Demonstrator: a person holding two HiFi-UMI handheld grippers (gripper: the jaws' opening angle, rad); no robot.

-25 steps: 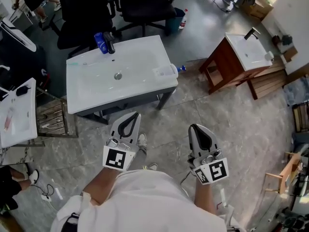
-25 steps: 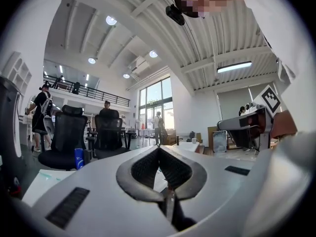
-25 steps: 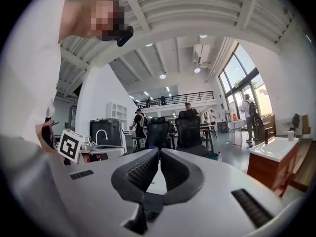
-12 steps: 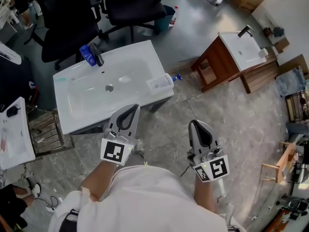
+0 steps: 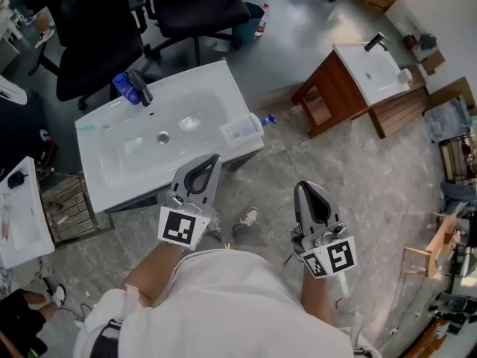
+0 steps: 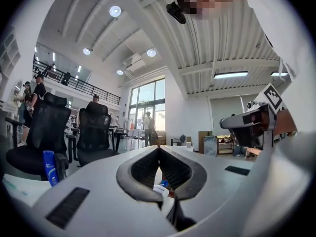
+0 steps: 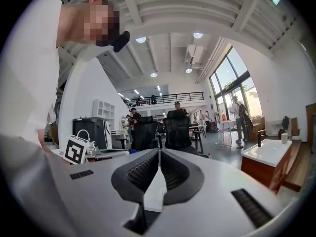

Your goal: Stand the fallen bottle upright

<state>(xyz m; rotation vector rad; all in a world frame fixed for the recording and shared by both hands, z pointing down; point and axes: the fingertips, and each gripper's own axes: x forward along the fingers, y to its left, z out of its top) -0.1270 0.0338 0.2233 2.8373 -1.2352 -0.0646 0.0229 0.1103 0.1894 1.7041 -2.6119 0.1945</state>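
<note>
The fallen bottle [image 5: 242, 129], clear with a white label and a blue cap, lies on its side on the right rim of a white sink basin [image 5: 112, 181]. Through the left gripper view's jaws it shows as a small white and blue shape [image 6: 160, 187]. My left gripper [image 5: 211, 158] is shut and empty, its tips just short of the basin's near edge and left of the bottle. Also shut and empty, my right gripper [image 5: 304, 187] hovers over the floor, nearer than the bottle and to its right. Both point level, as seen at the left gripper [image 6: 159, 148] and the right gripper [image 7: 159, 152].
A blue bottle [image 5: 123, 86] stands upright beside the black faucet [image 5: 139, 86] at the basin's back left. A wooden cabinet with a second sink [image 5: 358, 77] stands to the right. Black office chairs [image 5: 194, 6] are behind the basin, and another white basin [image 5: 22, 207] is at the left.
Both grippers have moved forward toward the white basin, and the basin and fallen bottle now sit closer to the left gripper's tips. Both stay shut.
</note>
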